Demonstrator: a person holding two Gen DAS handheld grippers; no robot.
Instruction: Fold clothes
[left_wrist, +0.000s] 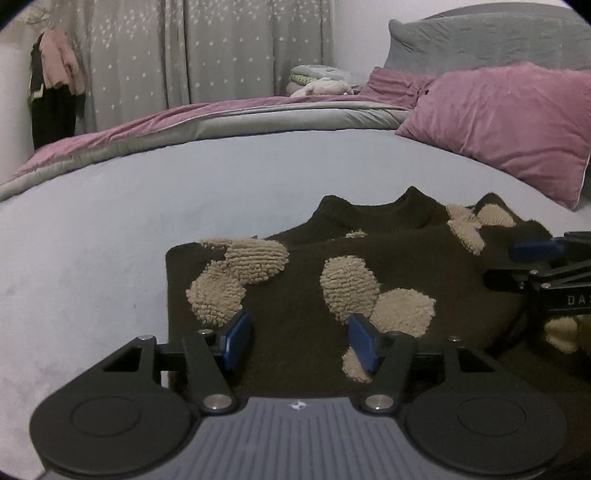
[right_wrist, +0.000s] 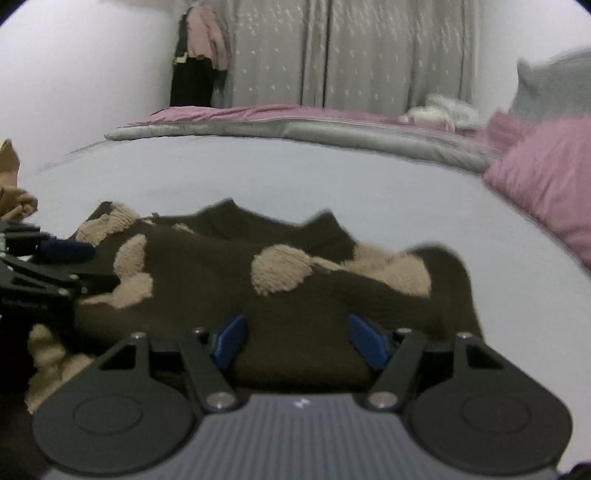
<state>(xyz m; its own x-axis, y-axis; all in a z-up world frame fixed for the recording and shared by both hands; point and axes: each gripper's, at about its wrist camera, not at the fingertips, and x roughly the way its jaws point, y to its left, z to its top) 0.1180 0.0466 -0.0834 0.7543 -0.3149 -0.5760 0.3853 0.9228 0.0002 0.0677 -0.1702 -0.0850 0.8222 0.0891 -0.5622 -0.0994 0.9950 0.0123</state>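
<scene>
Left gripper (left_wrist: 299, 341) and right gripper (right_wrist: 301, 341) both hover with jaws standing apart over the near edge of the sweater, their blue pads clear of the knit and gripping nothing. Largest in the scene is the bed (left_wrist: 110, 229), its pale sheet bare on the left, with a grey and pink duvet (left_wrist: 229, 114) along the far side and a pink pillow (left_wrist: 509, 125) at the far right. On the near right of the sheet lies the dark brown sweater (left_wrist: 295, 325) with tan fleecy patches, partly folded, its neckline toward the far side.
</scene>
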